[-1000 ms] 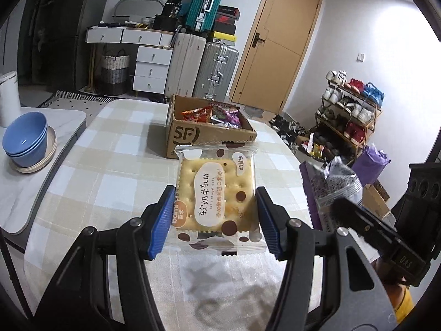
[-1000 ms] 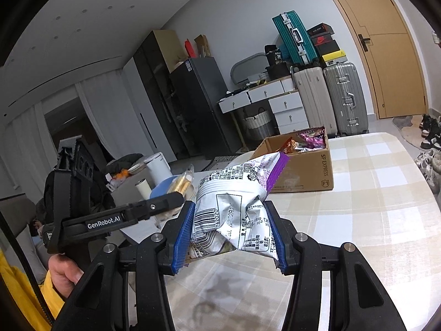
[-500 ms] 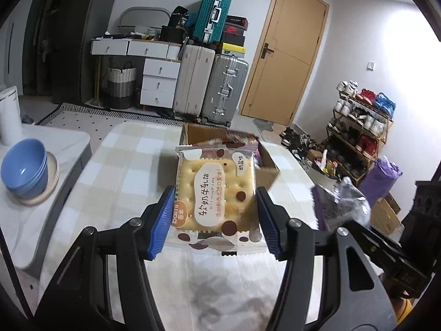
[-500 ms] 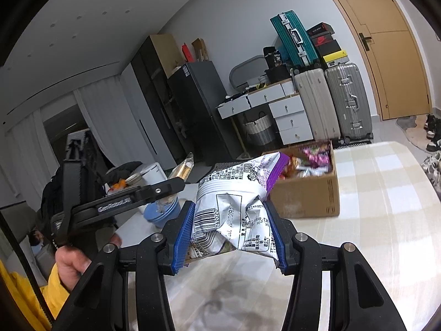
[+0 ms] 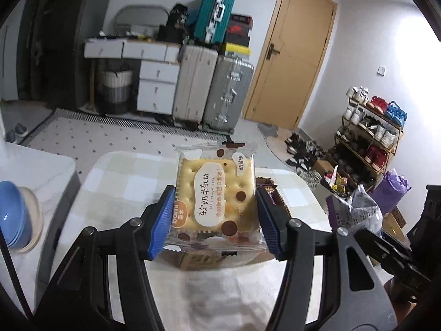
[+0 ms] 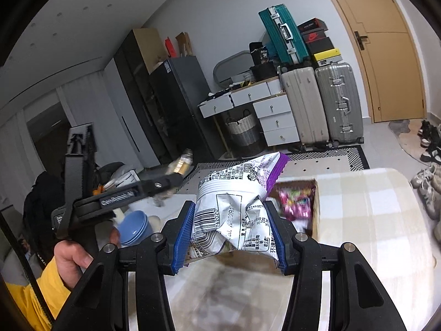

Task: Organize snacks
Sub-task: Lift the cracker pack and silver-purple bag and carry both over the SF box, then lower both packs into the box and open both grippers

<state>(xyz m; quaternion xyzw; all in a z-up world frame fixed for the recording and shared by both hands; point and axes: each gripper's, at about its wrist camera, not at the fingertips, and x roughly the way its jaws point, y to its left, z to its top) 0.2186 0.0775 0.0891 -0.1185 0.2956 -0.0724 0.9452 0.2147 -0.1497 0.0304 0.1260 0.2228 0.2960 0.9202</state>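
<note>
Cardboard box [image 6: 317, 215] ahead of both claws already holds snacks, while left claw [image 5: 215, 220] grips a cracker pack [image 5: 215, 193] and right claw [image 6: 231, 234] a crumpled bag [image 6: 231, 207], neither yet deposited.

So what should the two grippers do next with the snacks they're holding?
Probably carry both a little further forward until they hang over the cardboard box, then let go. The left gripper is clamped on the cracker packet and the right gripper on the white and purple snack bag. The box, already holding snacks, sits just behind them on the checked table.
</note>
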